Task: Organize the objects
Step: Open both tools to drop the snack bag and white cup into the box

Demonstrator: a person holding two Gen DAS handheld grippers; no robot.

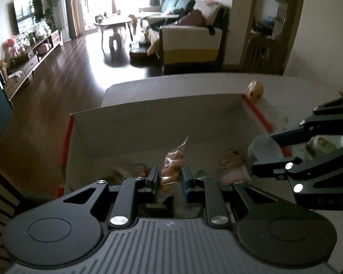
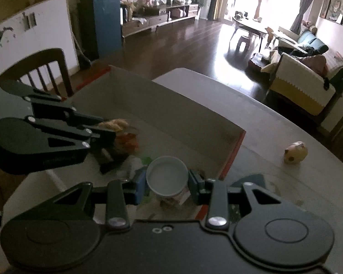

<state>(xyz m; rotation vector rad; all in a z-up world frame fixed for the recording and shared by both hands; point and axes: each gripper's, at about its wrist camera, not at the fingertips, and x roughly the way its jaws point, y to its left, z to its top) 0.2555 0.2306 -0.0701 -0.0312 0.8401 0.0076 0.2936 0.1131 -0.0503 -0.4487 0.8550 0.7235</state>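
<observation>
Left wrist view looks across a shallow cardboard box point(image 1: 148, 123) with red-taped corners that sits on a pale counter point(image 1: 194, 83). The left tongs point(image 1: 170, 179) are closed narrow on a clear snack bag point(image 1: 171, 166) of orange pieces, held over the near part of the box. Beyond the bag the box floor is bare up to its far wall, so most open room lies toward that wall and the left red edge. Near the bag, a pink wrapped item point(image 1: 234, 170) lies on the box floor, blurred.

The right tongs point(image 2: 168, 183) clamp a white cup point(image 2: 167, 177), its mouth facing the right wrist camera, just inside the box's right wall point(image 2: 231, 155). More small items point(image 2: 123, 143) lie on the box floor left of the cup, too blurred to name.

Outside the box, past its far right corner, a small tan round figurine point(image 2: 295, 153) rests alone on bare counter, well apart from the cup. A wooden chair point(image 2: 45, 68) stands behind the box's left corner.
</observation>
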